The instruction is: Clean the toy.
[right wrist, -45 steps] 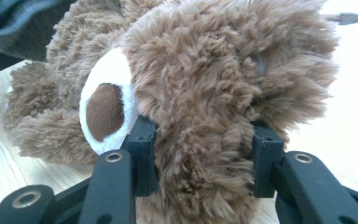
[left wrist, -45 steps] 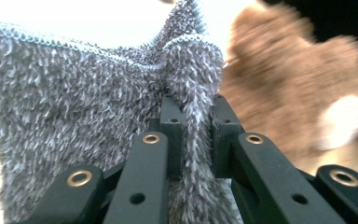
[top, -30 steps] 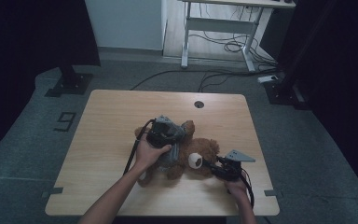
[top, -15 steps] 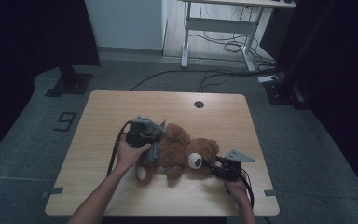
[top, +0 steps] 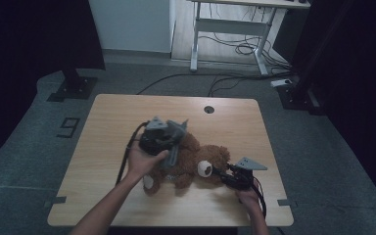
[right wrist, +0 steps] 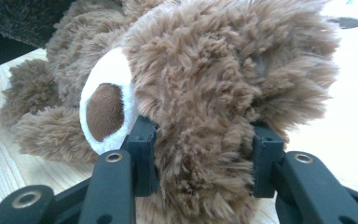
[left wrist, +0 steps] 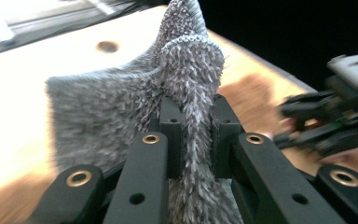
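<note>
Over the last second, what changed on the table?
The left gripper, its jaws shut on the grey cloth, swung out toward the table's left, then came back over the teddy bear and higher, lifting the cloth with it. Nothing was taken hold of or let go. The right gripper stayed put, clamped on the bear's head, and the bear kept its place on the table.

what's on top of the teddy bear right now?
Grey fuzzy cloth drapes over the teddy bear, pinched in the left gripper. Bear's torso beneath the cloth and hand is covered. Right gripper clamps its head.

1 teddy bear (top: 196,159), 1 grey cloth (left wrist: 121,107)
</note>
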